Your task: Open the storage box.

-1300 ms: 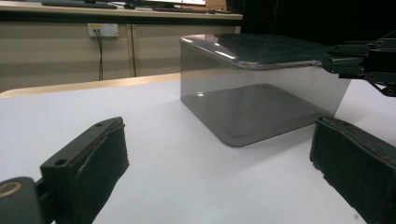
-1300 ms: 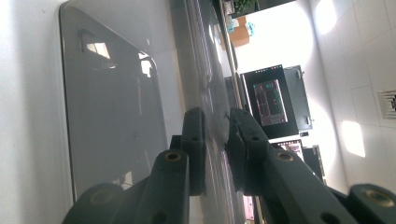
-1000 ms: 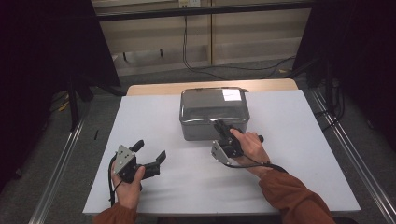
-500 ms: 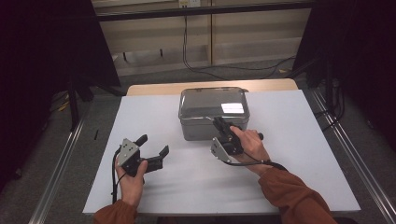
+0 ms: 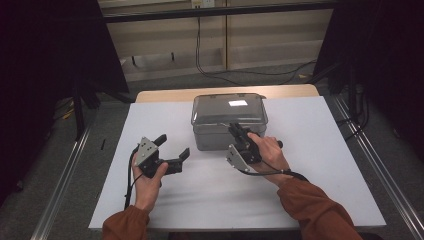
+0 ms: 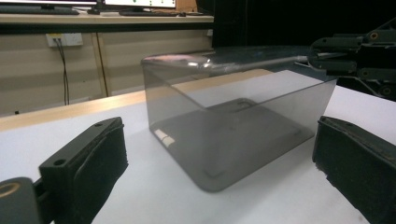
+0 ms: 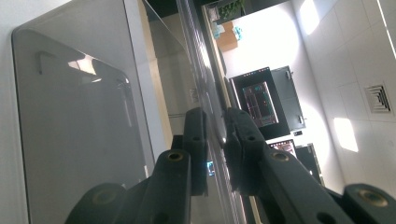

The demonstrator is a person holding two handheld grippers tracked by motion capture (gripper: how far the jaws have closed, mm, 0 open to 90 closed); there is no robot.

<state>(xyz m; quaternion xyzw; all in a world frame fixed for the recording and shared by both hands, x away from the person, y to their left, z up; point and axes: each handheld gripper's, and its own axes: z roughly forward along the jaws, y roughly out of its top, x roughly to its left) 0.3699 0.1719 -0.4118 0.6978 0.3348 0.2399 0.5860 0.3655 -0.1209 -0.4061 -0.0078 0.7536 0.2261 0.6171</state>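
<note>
A smoky, see-through plastic box (image 5: 227, 117) stands on the white table top (image 5: 310, 150), with a clear lid (image 5: 235, 102) over it. My right gripper (image 5: 235, 129) is shut on the near edge of that lid; in the right gripper view the thin lid (image 7: 205, 93) runs between the pressed jaws (image 7: 217, 140), beside the box wall (image 7: 70, 116). My left gripper (image 5: 173, 146) is open to the left of the box, apart from it. In the left gripper view the box (image 6: 233, 121) stands ahead between its wide-apart jaws (image 6: 217, 140), and the right gripper (image 6: 345, 56) holds the lid (image 6: 224, 58) at the upper right.
The white top has bare room left, right and in front of the box. A wooden table edge (image 5: 165, 95) shows behind it. Metal rails (image 5: 65, 180) run along both sides, and cables (image 5: 200, 55) hang at the back wall.
My left gripper has moved away from the person and a little right, closer to the box, staying open. The right gripper has kept its place and its hold on the lid.
</note>
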